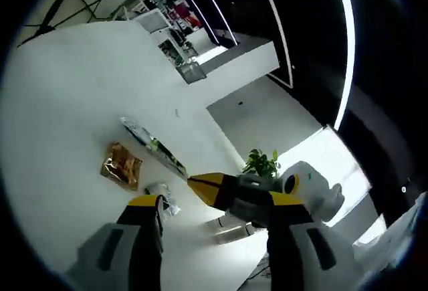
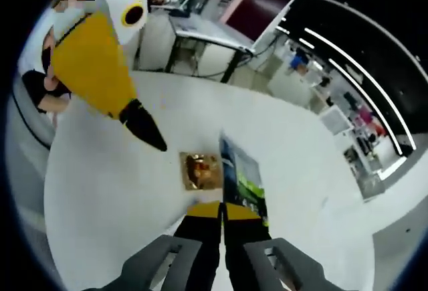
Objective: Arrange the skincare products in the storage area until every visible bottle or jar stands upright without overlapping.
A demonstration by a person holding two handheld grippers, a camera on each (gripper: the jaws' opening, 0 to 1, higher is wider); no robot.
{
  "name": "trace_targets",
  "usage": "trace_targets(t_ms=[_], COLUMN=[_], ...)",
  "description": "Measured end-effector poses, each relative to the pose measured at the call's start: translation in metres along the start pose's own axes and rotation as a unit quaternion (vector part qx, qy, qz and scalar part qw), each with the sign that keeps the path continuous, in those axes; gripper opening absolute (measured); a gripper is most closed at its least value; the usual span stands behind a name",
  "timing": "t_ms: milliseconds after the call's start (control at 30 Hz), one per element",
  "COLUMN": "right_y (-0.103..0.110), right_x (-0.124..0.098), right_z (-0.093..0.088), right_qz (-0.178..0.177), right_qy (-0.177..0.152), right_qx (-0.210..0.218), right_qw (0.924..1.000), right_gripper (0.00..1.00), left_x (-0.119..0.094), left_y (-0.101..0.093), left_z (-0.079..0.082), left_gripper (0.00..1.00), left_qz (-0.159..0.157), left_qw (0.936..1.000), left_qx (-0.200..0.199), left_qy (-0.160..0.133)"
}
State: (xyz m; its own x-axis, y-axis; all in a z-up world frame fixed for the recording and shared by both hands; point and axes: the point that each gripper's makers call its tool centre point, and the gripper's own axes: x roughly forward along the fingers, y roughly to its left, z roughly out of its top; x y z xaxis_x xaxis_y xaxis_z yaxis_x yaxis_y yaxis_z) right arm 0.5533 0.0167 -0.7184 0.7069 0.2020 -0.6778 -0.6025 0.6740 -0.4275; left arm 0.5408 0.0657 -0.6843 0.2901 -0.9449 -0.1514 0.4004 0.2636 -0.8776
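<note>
Smooth, matte white bench (image 2: 107, 190) with a rounded edge; carries all items in both views. Beyond it in the right gripper view: white desks on dark legs, a monitor with a dark red screen (image 2: 257, 11), and black ceiling crossed by thin white light strips (image 2: 374, 43). In the left gripper view: white block-shaped counters (image 1: 247, 57), a small green potted plant (image 1: 262, 162) past the bench edge, shelves of small goods in the far background.

Flat, glossy printed pack with green and dark artwork (image 2: 242, 178), long and narrow, lying flat near the middle of the bench. Long axis running away from the right claw in the right gripper view, near end right at the claw tips. In the left gripper view, same pack (image 1: 152, 145) lying diagonally, upper left to lower right.

Crinkled gold foil pouch (image 2: 200, 170), roughly square, reflective, lying flat just beside the pack's left edge. Seen also at (image 1: 122, 164).

Small clear crumpled wrapper (image 1: 162, 197) beside the left claw's near jaw; contents unclear.

Left claw (image 1: 207, 201): grey bodies, yellow jaws with black tips, spread wide, nothing between them. Seen also from the side at (image 2: 144, 125), hovering above the bench.

Right claw (image 2: 222, 212): yellow-and-black jaws pressed together, no visible gap, nothing seen between them.
</note>
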Motion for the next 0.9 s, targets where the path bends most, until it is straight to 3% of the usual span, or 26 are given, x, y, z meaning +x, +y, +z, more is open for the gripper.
trace_targets(t_ms=[167, 367, 600, 767, 833, 900], right_y=[0.006, 0.015, 0.03, 0.035, 0.038, 0.042], right_x=[-0.01, -0.021, -0.032, -0.042, -0.047, -0.05], right_z=[0.002, 0.003, 0.007, 0.015, 0.016, 0.017], right_qz=[0.001, 0.001, 0.01, 0.012, 0.015, 0.02], right_qy=[-0.007, -0.012, -0.02, -0.033, -0.033, -0.036], right_qx=[0.001, 0.005, 0.011, 0.018, 0.021, 0.024], right_qw=[1.0, 0.9999, 0.9997, 0.9992, 0.9991, 0.9989], right_gripper=[0.0, 0.0, 0.0, 0.0, 0.0, 0.0], left_x=[0.017, 0.027, 0.031, 0.035, 0.038, 0.038], left_y=[0.004, 0.01, 0.019, 0.019, 0.018, 0.018], left_z=[-0.016, -0.021, -0.034, -0.047, -0.048, -0.047], left_gripper=[0.58, 0.57, 0.48, 0.46, 0.45, 0.38], left_qz=[0.009, 0.019, 0.041, 0.034, 0.031, 0.032], left_qw=[0.9993, 0.995, 0.9924, 0.9888, 0.9875, 0.9871], left_qx=[-0.031, -0.098, -0.114, -0.141, -0.151, -0.154], left_qy=[0.021, 0.003, 0.018, 0.036, 0.031, 0.03])
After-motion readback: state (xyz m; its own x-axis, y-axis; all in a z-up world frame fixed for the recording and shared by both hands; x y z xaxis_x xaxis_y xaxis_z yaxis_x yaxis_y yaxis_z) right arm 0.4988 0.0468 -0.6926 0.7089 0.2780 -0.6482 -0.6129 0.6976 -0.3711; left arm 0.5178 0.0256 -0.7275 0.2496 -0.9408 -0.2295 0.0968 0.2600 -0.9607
